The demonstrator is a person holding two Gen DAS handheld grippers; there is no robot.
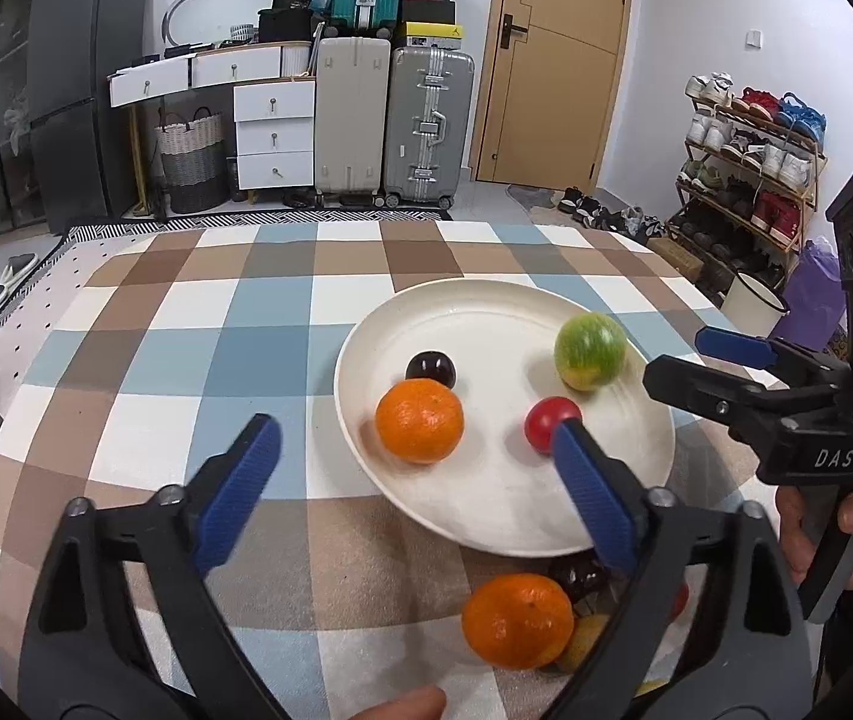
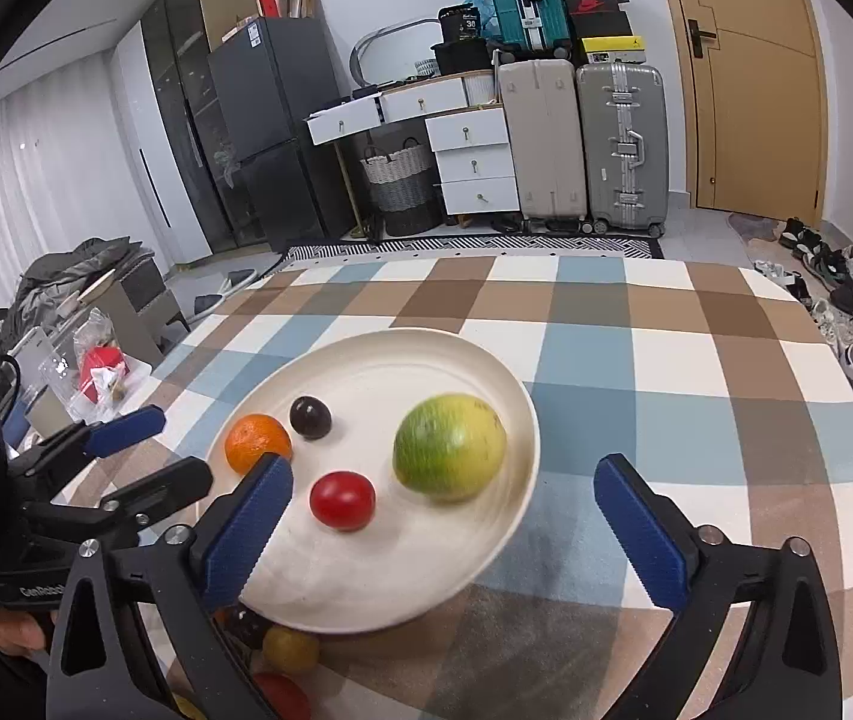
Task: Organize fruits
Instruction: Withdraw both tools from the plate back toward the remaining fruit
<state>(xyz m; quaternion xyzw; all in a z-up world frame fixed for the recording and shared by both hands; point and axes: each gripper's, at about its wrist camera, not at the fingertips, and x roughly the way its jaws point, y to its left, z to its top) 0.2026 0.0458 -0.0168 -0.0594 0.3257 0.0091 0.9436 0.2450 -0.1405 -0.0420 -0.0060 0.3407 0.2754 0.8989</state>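
On right gripper body: "DAS"; jaws spread, empty. Left gripper spread over plate.

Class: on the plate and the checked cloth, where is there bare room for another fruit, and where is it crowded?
Free: the plate's near part below the red fruit; the cloth beyond the plate. Crowded: the plate's middle, around the orange, dark fruit and green fruit; the loose fruit pile at the near rim.
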